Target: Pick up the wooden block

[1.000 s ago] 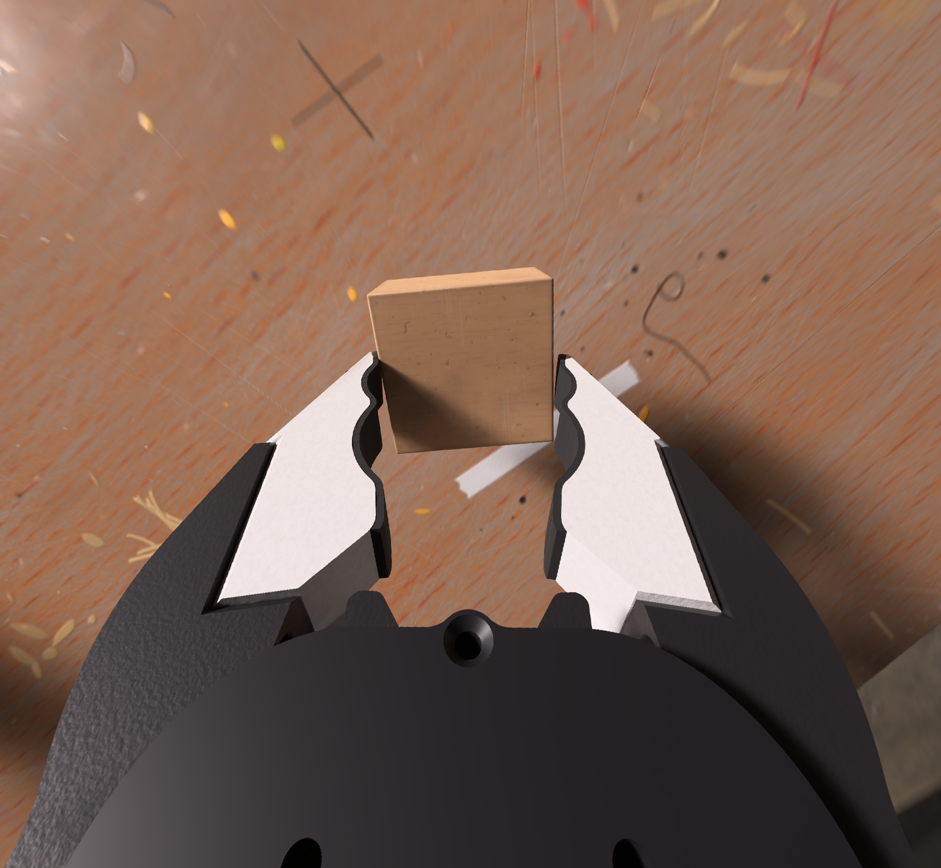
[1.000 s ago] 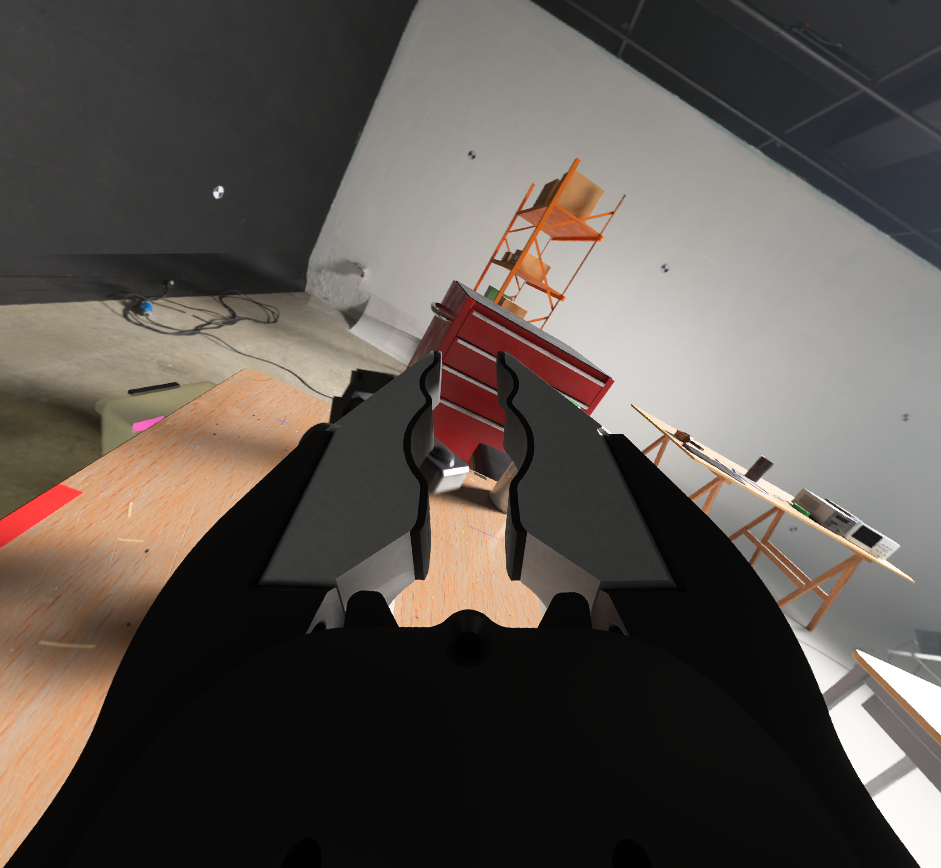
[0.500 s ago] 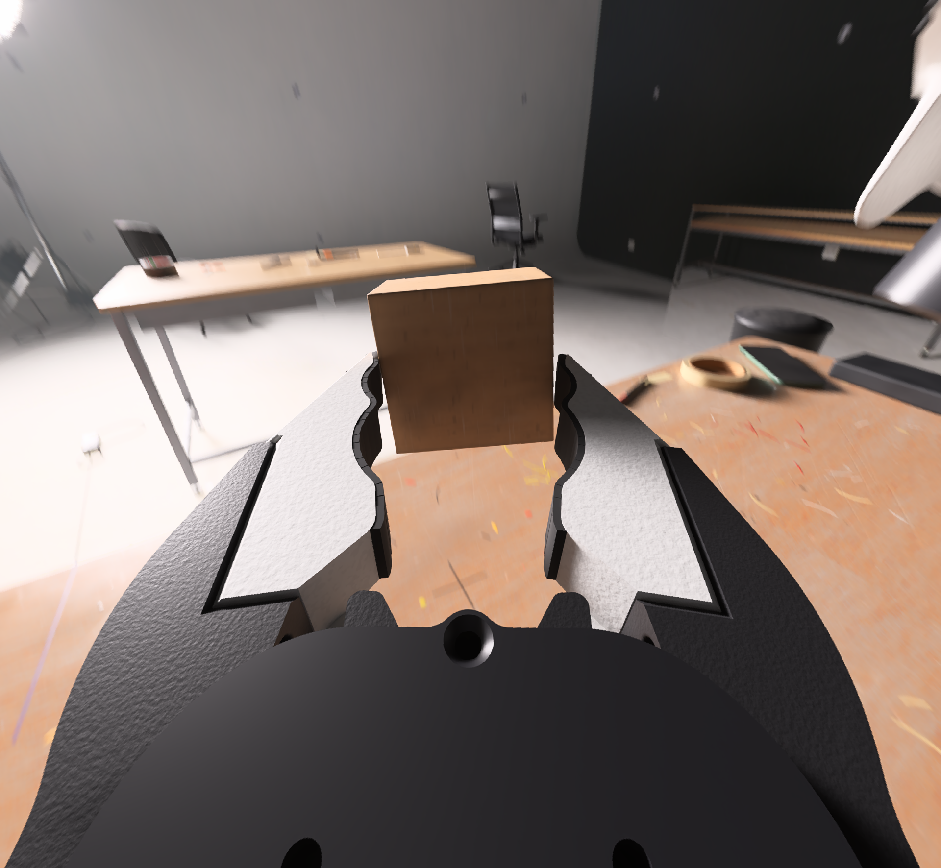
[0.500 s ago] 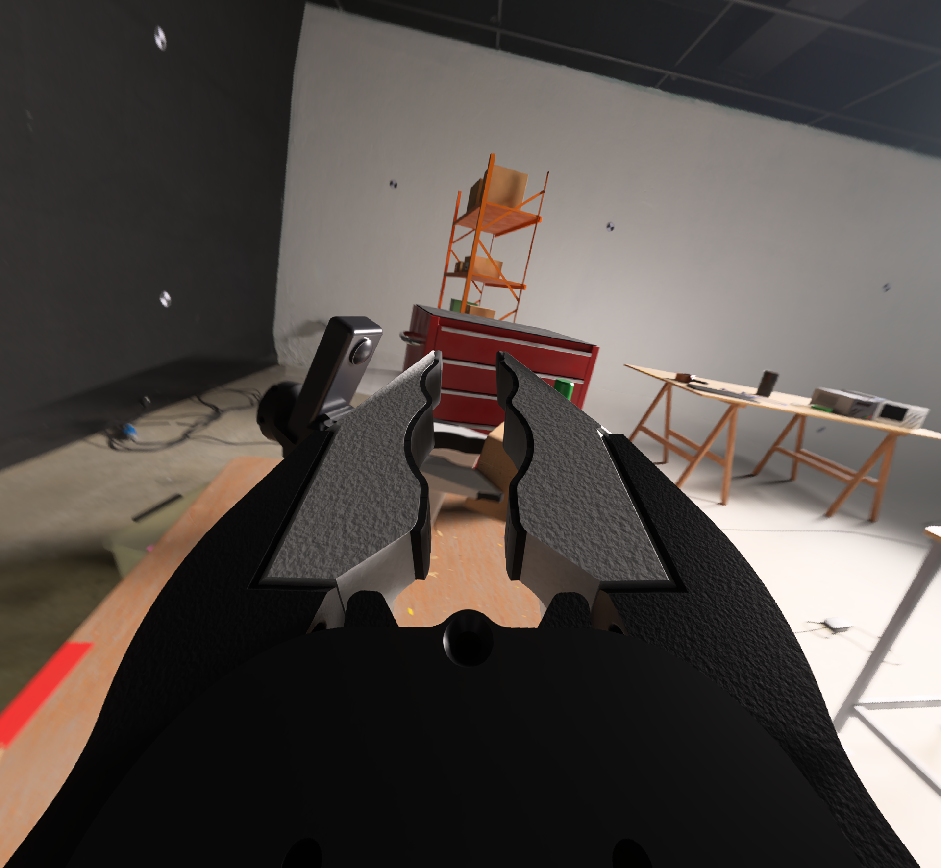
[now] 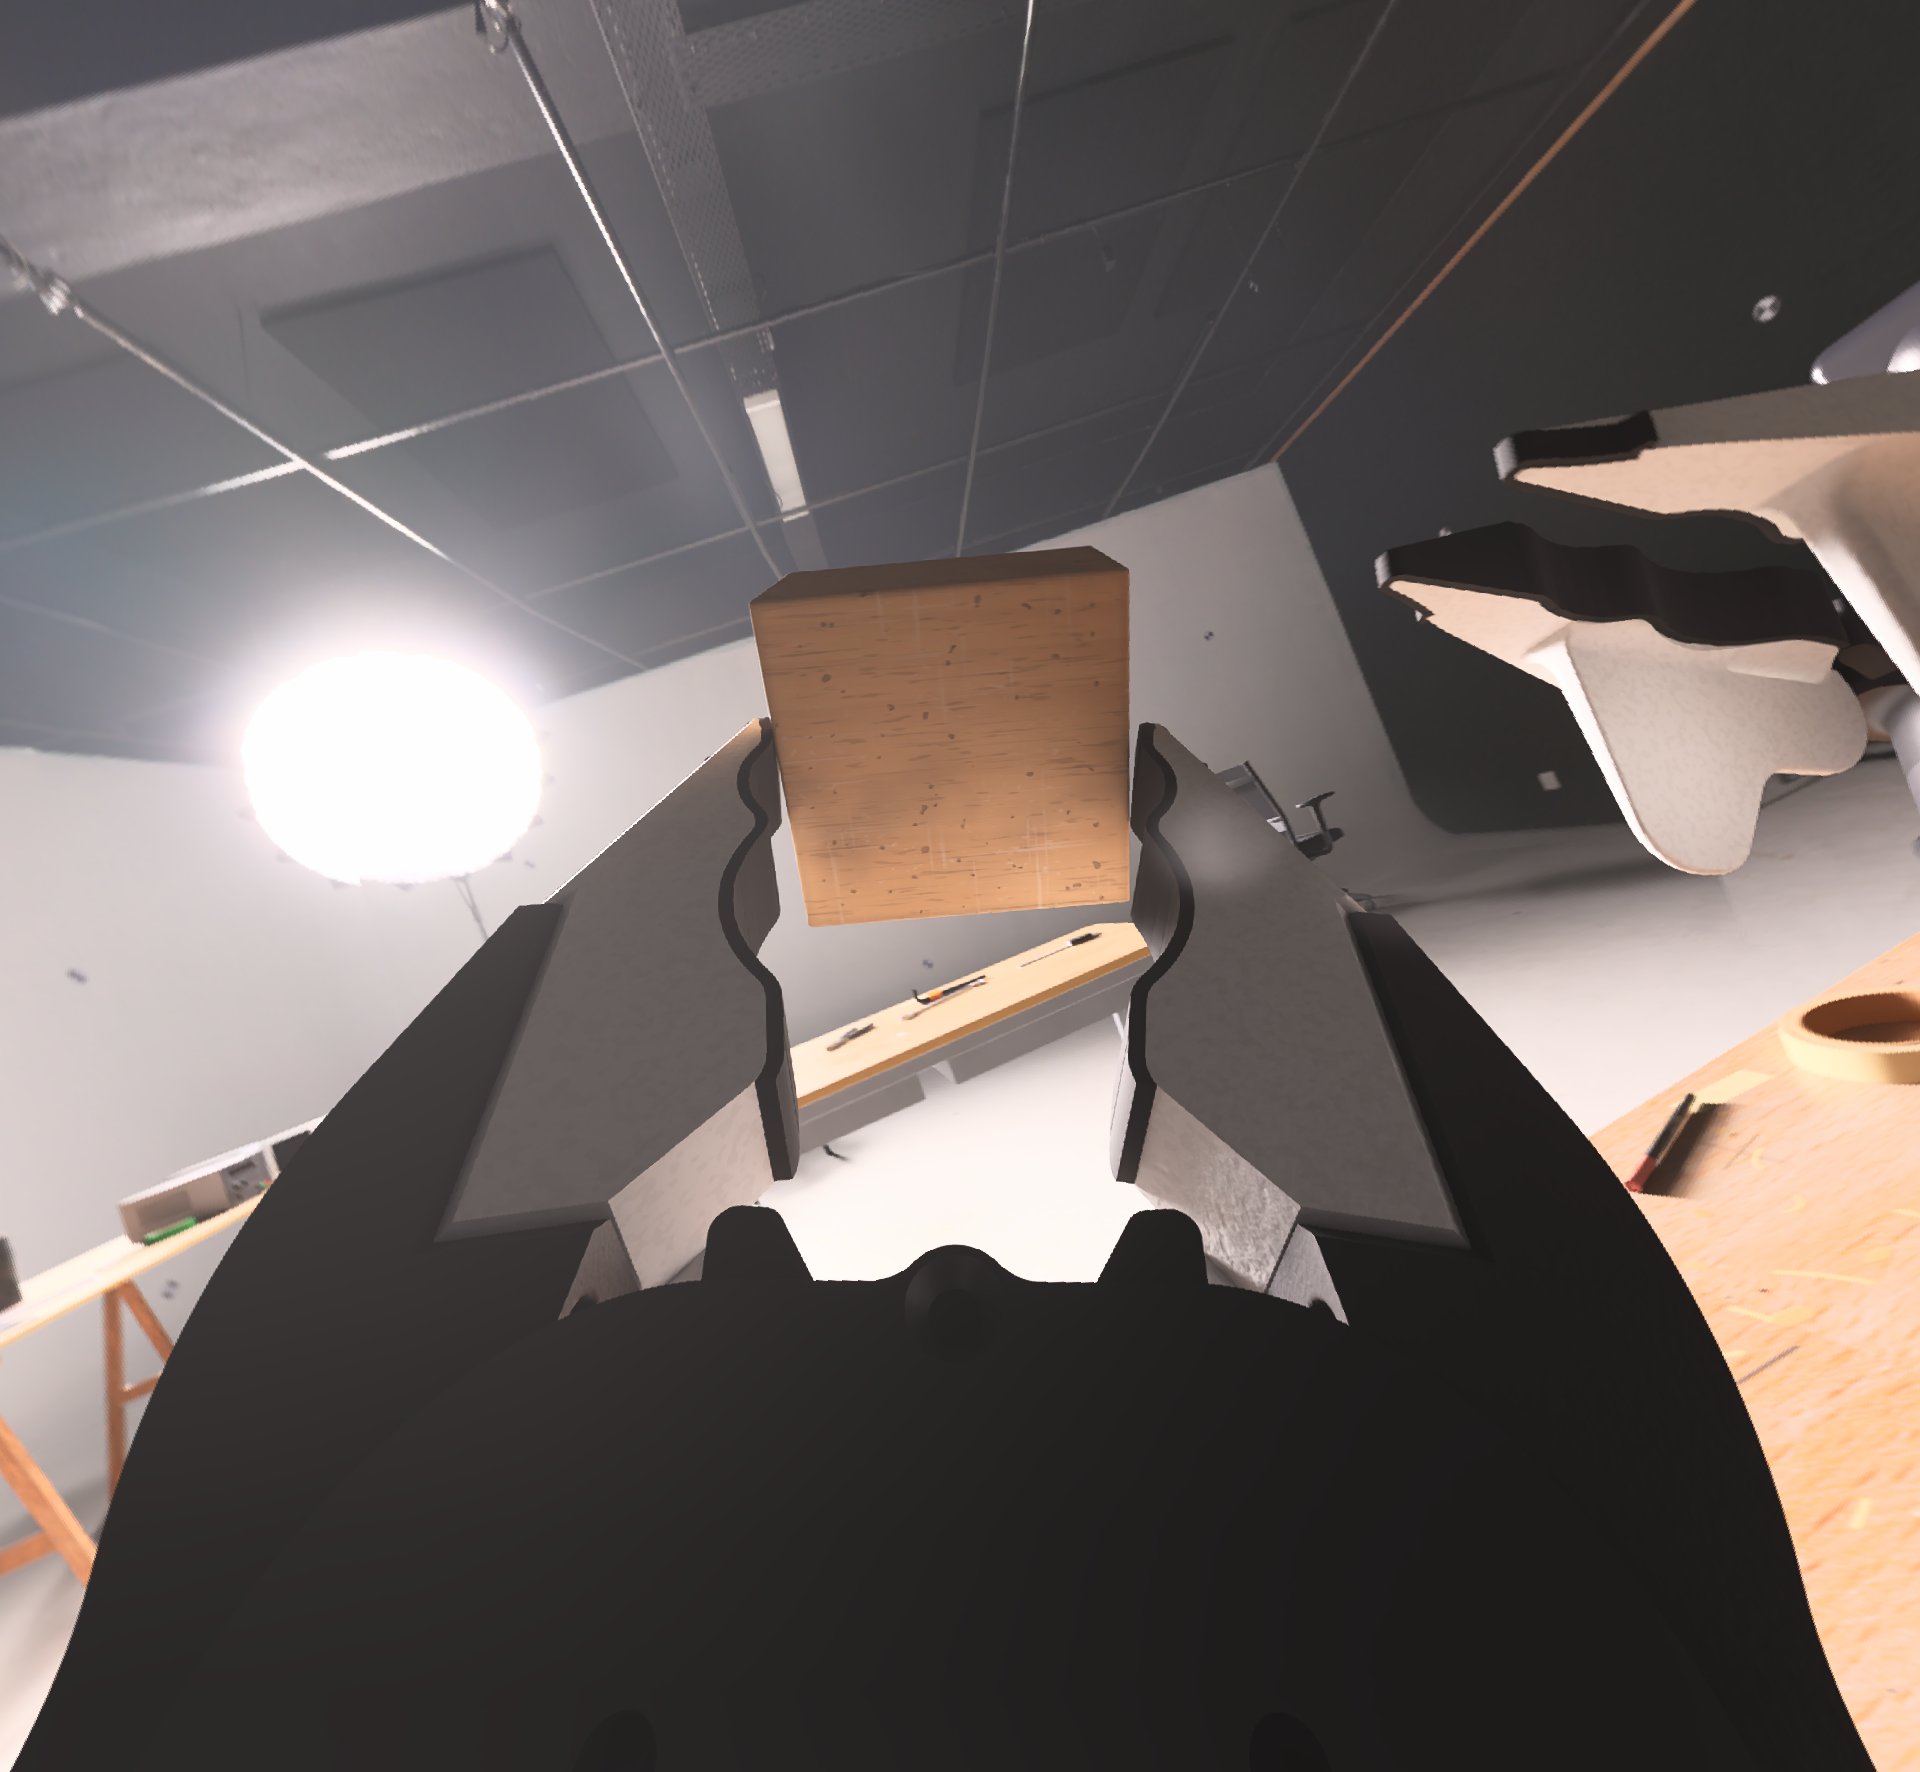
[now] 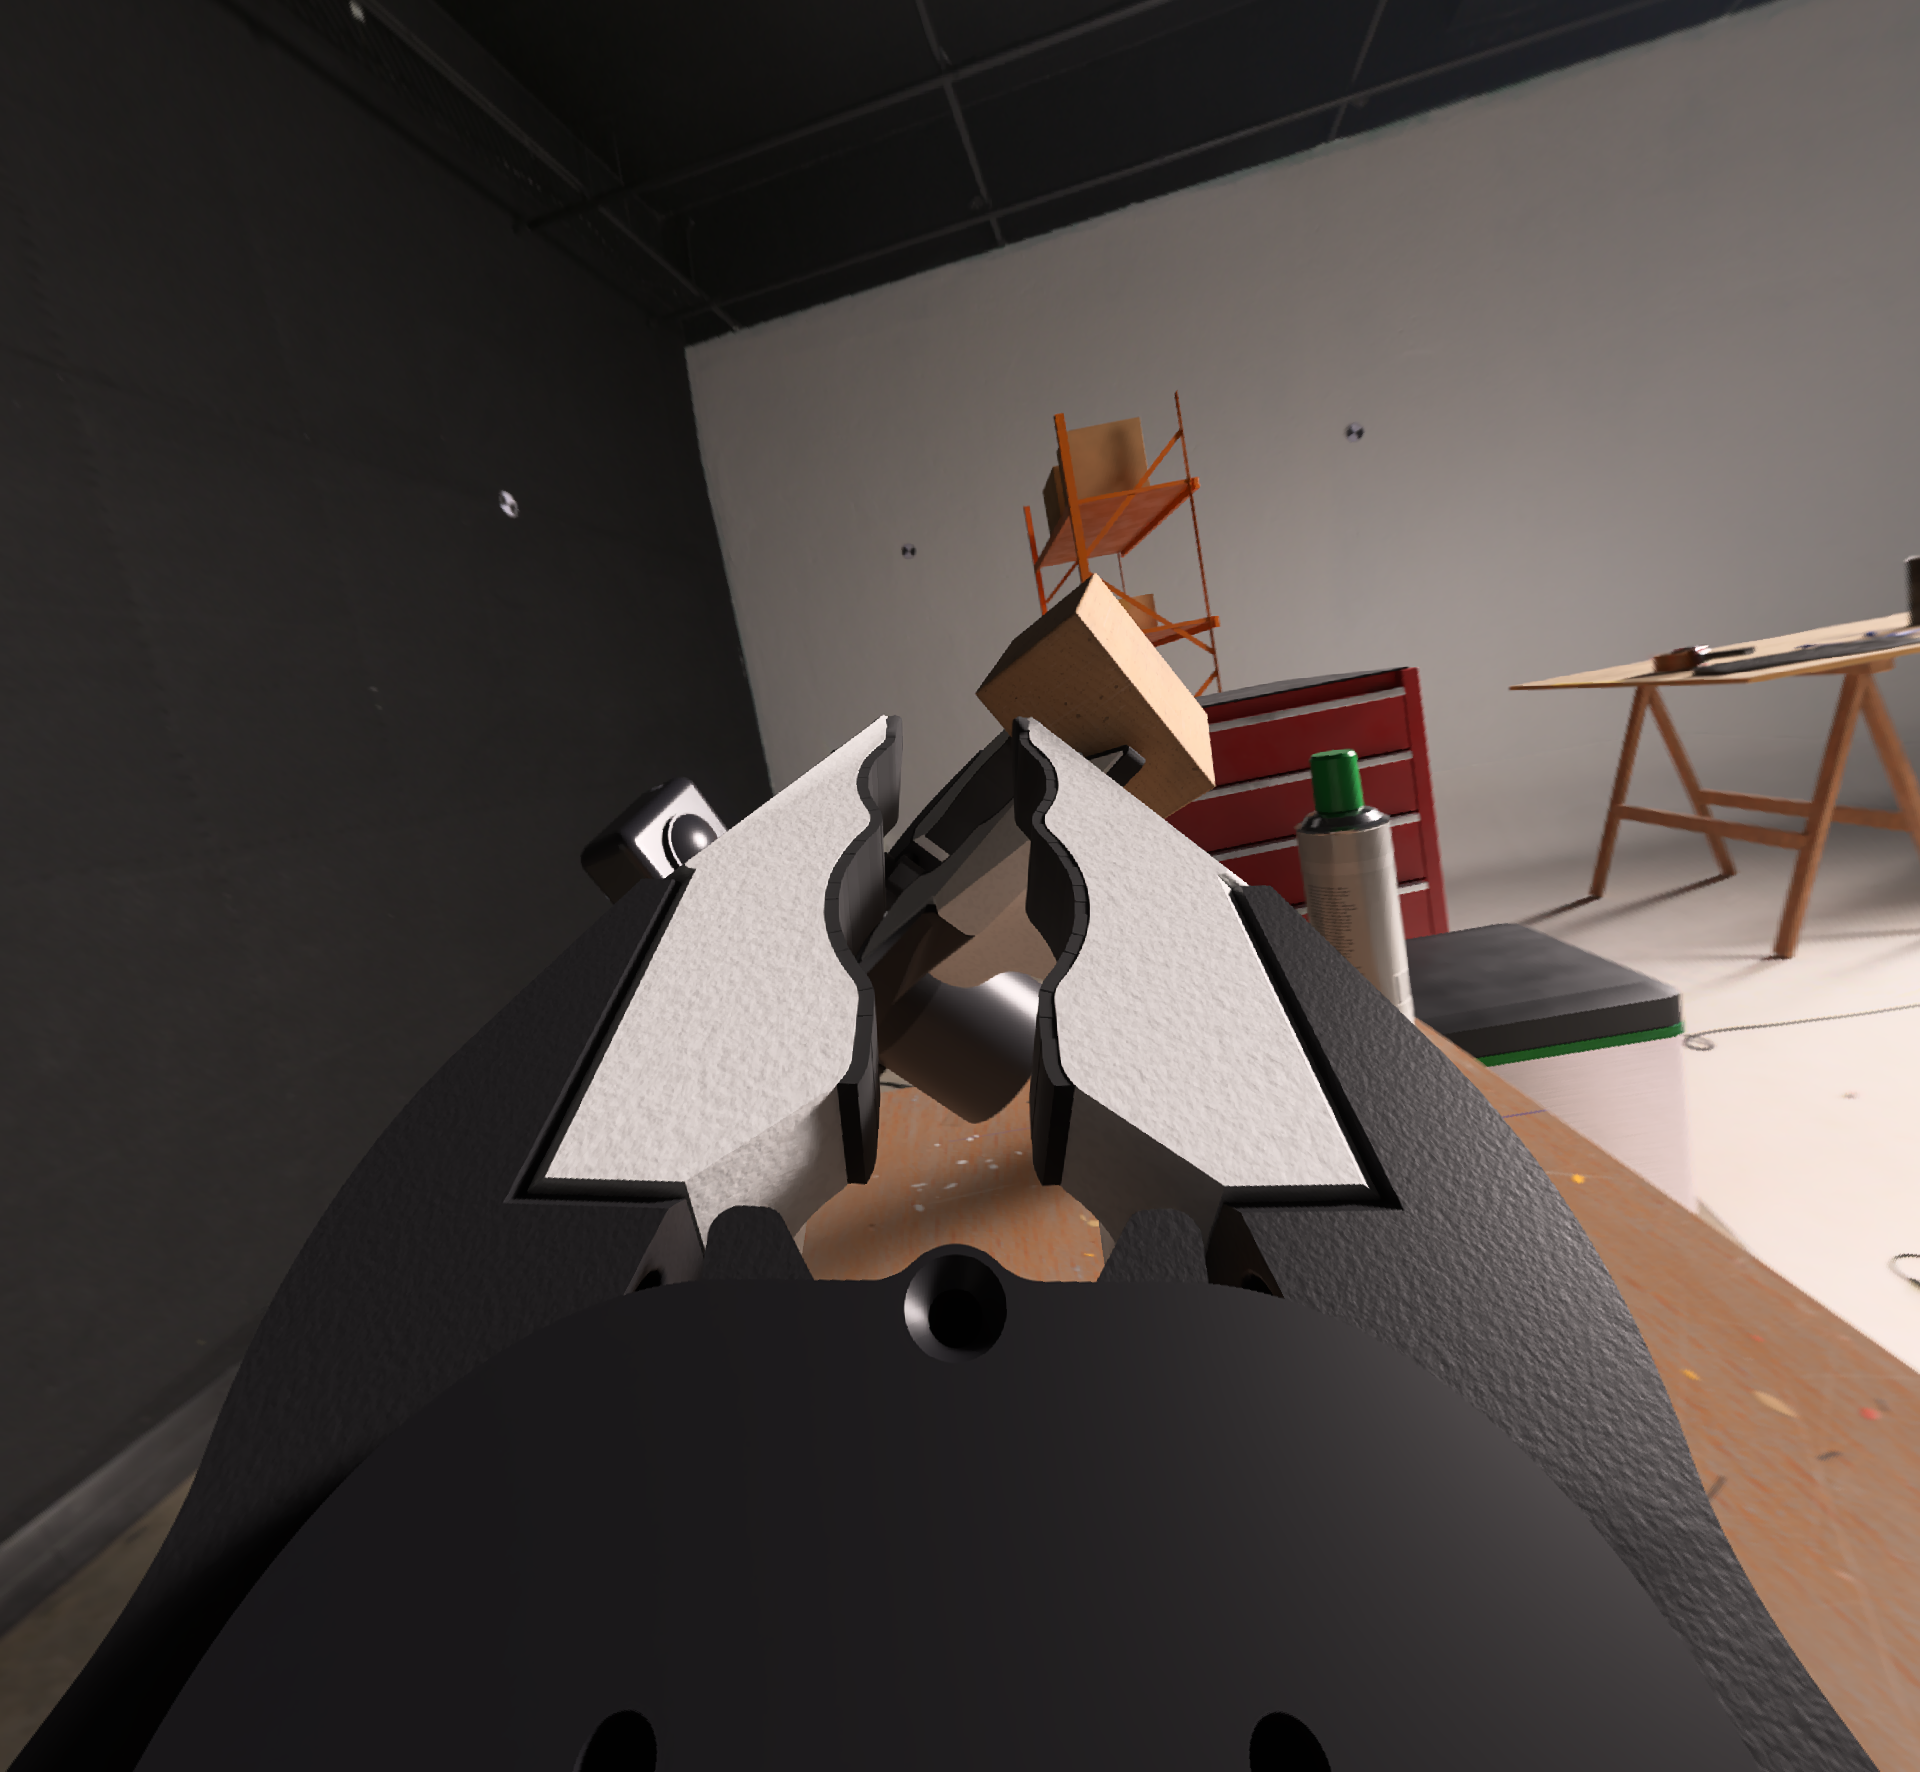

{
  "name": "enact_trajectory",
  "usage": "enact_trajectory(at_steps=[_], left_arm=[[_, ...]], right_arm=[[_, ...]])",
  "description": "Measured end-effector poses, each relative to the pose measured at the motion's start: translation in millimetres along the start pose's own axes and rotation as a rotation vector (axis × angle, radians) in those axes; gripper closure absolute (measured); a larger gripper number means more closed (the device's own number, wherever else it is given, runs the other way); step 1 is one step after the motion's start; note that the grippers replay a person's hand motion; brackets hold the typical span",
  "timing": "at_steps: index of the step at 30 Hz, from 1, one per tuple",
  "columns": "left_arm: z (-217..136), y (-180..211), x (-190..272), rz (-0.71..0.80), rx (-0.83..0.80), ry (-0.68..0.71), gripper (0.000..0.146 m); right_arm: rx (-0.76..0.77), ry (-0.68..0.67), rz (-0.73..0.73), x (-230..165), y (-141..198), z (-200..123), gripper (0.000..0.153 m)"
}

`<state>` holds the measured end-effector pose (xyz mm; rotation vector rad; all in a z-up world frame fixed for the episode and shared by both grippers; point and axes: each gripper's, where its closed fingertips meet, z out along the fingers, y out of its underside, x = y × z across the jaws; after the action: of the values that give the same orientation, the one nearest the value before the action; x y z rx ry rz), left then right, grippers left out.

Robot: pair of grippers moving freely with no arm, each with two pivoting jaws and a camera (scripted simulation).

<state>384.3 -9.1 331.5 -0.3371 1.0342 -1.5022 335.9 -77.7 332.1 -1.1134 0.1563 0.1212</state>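
The wooden block (image 5: 945, 746) is a light brown cube held between the two fingertips of my left gripper (image 5: 951, 748), which is shut on it and points up towards the ceiling, well clear of the table. The block also shows in the right wrist view (image 6: 1101, 683), tilted, with the left gripper (image 6: 966, 849) below it. My right gripper (image 6: 956, 735) has its fingers a narrow gap apart with nothing between them. It shows in the left wrist view (image 5: 1455, 517) at the upper right, apart from the block.
The wooden workbench (image 5: 1766, 1307) lies below at the right, with a tape roll (image 5: 1860, 1036) and a red marker (image 5: 1662, 1140) on it. A spray can with a green cap (image 6: 1351, 870) and a dark box (image 6: 1538, 995) stand by the bench edge.
My left gripper has lifted the block off the table and tilted from looking down to looking up at the ceiling. The right gripper has turned to face the lifted block.
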Motion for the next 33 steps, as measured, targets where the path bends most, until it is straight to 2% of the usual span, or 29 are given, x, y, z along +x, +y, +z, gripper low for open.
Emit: enact_trajectory(at_steps=[10, 15, 20, 27, 33], left_arm=[[-5, -14, 13, 0.180, 0.082, -0.025, 0.078], [-8, -20, 16, 0.209, 0.122, -0.033, 0.078], [-13, -29, 12, 0.244, 0.155, -0.075, 0.078], [-17, -36, 24, 0.403, 0.193, -0.109, 0.078], [-17, -36, 26, 0.410, 0.188, -0.124, 0.078]], right_arm=[[0.103, -0.068, 0.250, 2, 1, -1, 0.132], [0.153, -0.134, 0.416, -3, 1, 0, 0.132], [0.209, -0.143, 0.560, -1, 1, -1, 0.132], [0.240, -0.127, 0.624, -2, 5, -1, 0.132], [0.256, -0.135, 0.645, -4, 5, -1, 0.132]])
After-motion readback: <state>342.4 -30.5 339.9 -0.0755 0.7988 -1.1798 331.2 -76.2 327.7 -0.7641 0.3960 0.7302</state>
